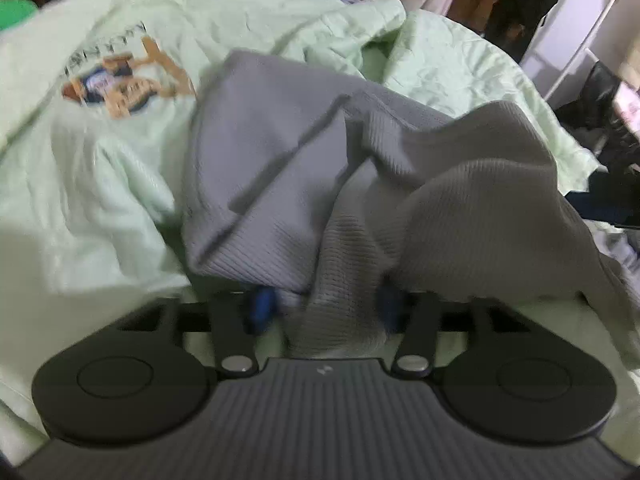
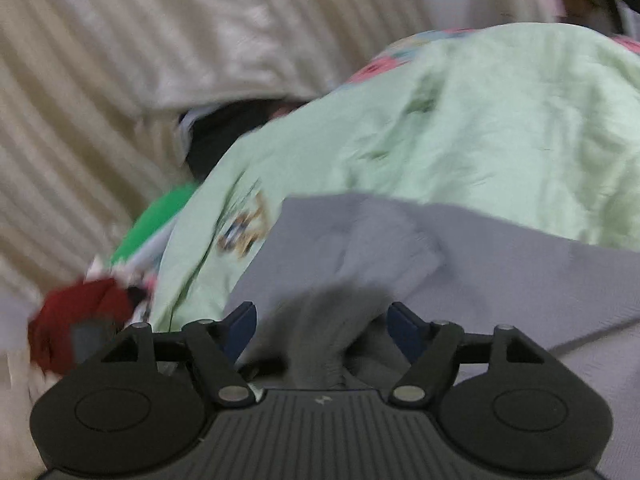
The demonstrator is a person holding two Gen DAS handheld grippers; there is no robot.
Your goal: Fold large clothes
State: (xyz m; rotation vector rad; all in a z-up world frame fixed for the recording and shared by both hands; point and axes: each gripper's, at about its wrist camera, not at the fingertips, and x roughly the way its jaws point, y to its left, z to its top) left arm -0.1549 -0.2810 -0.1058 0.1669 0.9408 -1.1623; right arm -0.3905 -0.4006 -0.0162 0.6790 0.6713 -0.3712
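A grey ribbed knit garment (image 1: 320, 168) lies crumpled on a pale green sheet (image 1: 100, 184). In the left wrist view, my left gripper (image 1: 326, 306) has a bunch of the grey fabric between its blue-padded fingers (image 1: 262, 304), which stand apart with the cloth draped over them. In the right wrist view, my right gripper (image 2: 322, 328) has a fold of the same grey garment (image 2: 460, 256) between its blue fingers (image 2: 240, 326), also spread apart. The fingertips are partly hidden by cloth in both views.
The green sheet bears a cartoon print (image 1: 120, 80). A cream striped curtain (image 2: 100, 80) hangs behind. A red cloth (image 2: 76, 328) and a green item (image 2: 160, 220) lie at the left. Dark clutter and a white rack (image 1: 580, 40) stand at the right.
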